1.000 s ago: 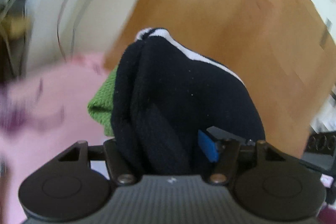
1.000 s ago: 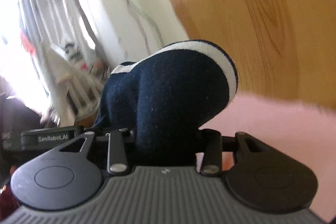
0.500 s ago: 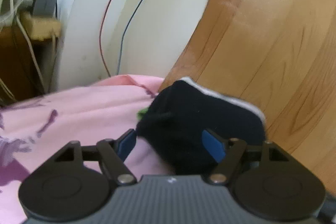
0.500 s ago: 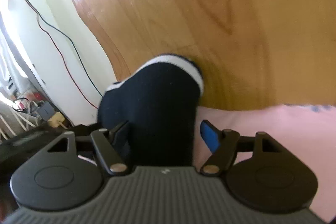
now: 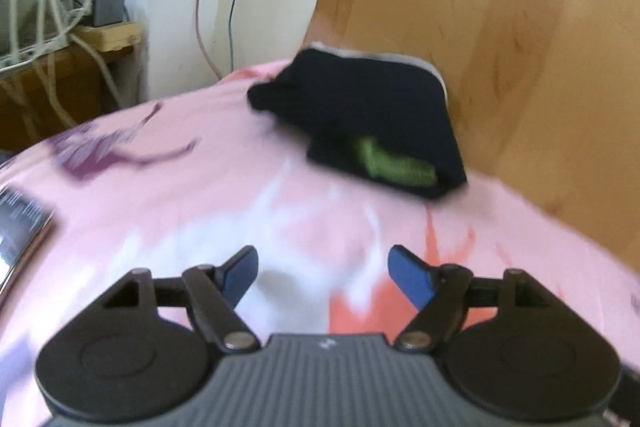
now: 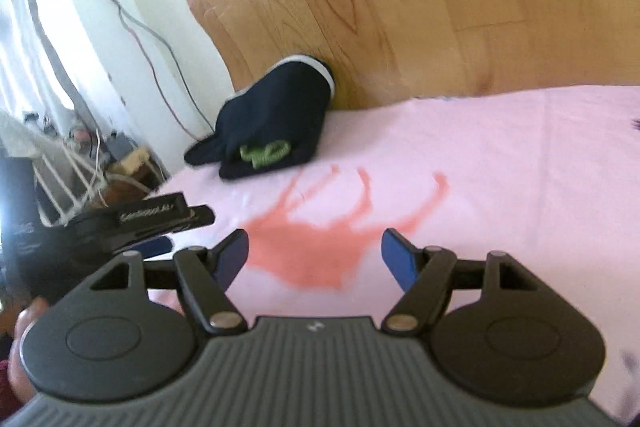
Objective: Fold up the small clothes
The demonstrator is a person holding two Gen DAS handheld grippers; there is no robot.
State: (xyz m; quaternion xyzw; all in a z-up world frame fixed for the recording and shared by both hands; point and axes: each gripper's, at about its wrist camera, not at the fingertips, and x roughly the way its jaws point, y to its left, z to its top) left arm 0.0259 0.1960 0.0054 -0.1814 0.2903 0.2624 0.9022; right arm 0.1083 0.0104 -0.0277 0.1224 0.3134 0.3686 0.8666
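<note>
Dark folded garment (image 5: 372, 115) lying alone on pink cloth (image 5: 168, 195), left gripper (image 5: 322, 273) tilting down, jaws opening, empty, right gripper (image 6: 314, 253) hovering wide, empty.

Left gripper (image 5: 322, 277) jaws opening, empty; right gripper (image 6: 314, 253) agape, empty.

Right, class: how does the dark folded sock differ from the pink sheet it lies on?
The sock is dark navy with a white cuff and green patch; the sheet is pale pink with coral and purple prints. The sock is bunched and small; the sheet lies spread out wide. Both are soft fabric.
</note>
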